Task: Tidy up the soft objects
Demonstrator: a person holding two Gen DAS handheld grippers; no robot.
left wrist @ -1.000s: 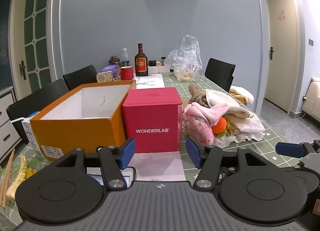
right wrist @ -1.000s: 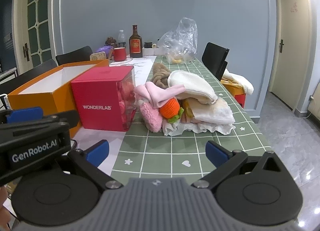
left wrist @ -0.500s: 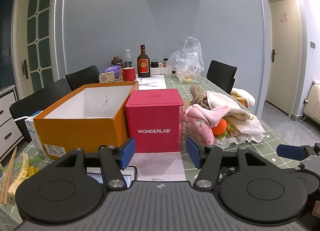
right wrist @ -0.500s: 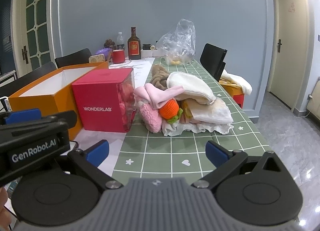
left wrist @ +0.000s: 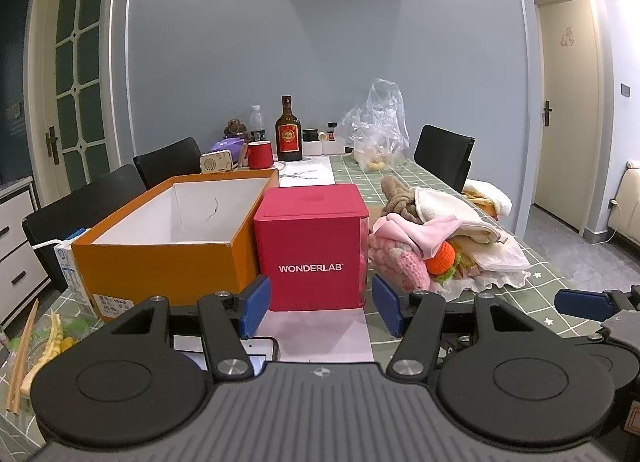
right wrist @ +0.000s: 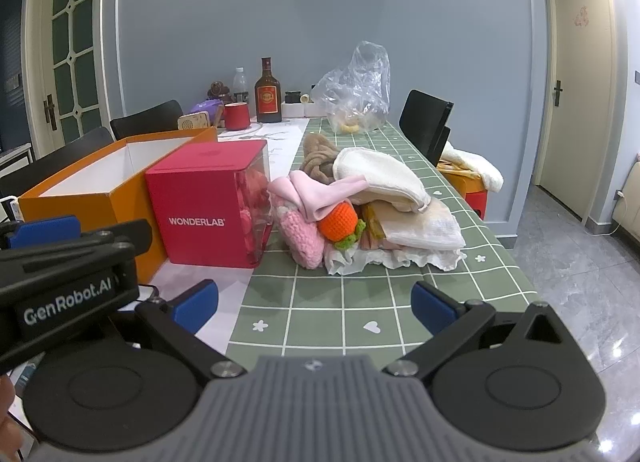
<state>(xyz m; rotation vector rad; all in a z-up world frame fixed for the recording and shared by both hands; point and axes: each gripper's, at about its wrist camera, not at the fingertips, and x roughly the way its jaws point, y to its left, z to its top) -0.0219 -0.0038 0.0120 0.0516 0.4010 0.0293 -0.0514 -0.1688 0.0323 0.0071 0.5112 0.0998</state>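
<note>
A heap of soft things (left wrist: 436, 238) lies on the green checked table (right wrist: 460, 262), right of a red WONDERLAB box (left wrist: 316, 250). It holds pink knitwear, an orange crochet ball (right wrist: 339, 219), cream cloths (right wrist: 380, 174) and a brown plush. An open orange box (left wrist: 168, 238) with a bare white inside stands left of the red box. My left gripper (left wrist: 320, 306) is open and holds nothing, close in front of the red box. My right gripper (right wrist: 316, 304) is open wide over bare cloth, short of the heap.
At the far end stand a dark bottle (left wrist: 288, 134), a red mug (left wrist: 260, 154) and a clear plastic bag (left wrist: 376, 134). Black chairs line both sides. A milk carton (left wrist: 70, 274) and chopsticks (left wrist: 22, 350) lie at the near left. A phone (left wrist: 260, 350) sits under the left gripper.
</note>
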